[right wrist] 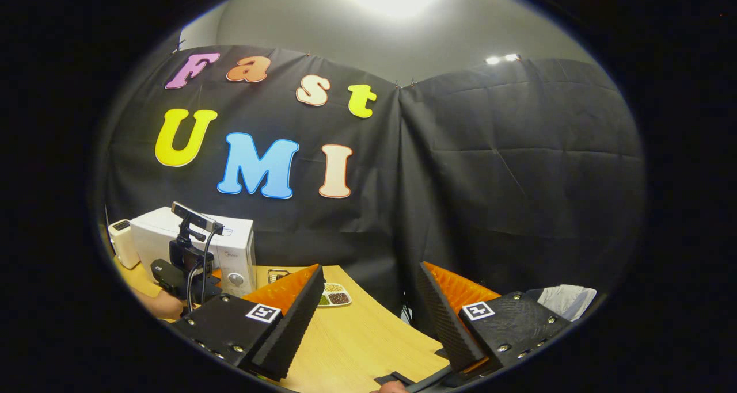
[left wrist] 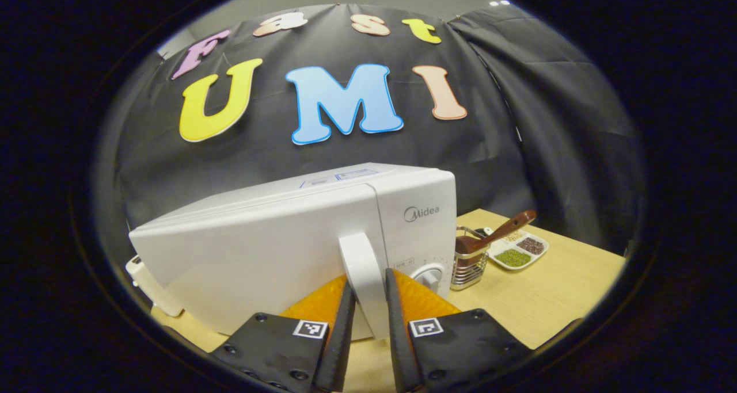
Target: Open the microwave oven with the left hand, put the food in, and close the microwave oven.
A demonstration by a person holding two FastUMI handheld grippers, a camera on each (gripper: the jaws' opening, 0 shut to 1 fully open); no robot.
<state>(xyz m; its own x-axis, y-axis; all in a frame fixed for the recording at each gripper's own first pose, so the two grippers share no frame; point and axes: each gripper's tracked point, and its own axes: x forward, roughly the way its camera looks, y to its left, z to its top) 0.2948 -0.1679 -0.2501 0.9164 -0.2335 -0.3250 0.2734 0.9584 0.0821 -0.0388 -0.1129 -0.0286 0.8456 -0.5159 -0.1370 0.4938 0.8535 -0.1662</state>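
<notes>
With the left gripper (left wrist: 367, 301) clamped on the door handle (left wrist: 360, 266) of the microwave oven (left wrist: 276, 249) on the tabletop (left wrist: 547, 295), we risk dragging the whole oven; right gripper (right wrist: 368, 318) hangs apart, empty.

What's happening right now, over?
Left gripper clamped on microwave door handle. Right gripper open, empty, above table. Microwave door shut. Nothing blocking.

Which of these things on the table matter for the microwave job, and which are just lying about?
For the job:
- microwave oven
- its door handle, with the left claw closed on it
- right claw, open and holding nothing

Lying about:
- wire holder with a wooden spoon
- divided dish of beans
- small white box beside the oven
</notes>
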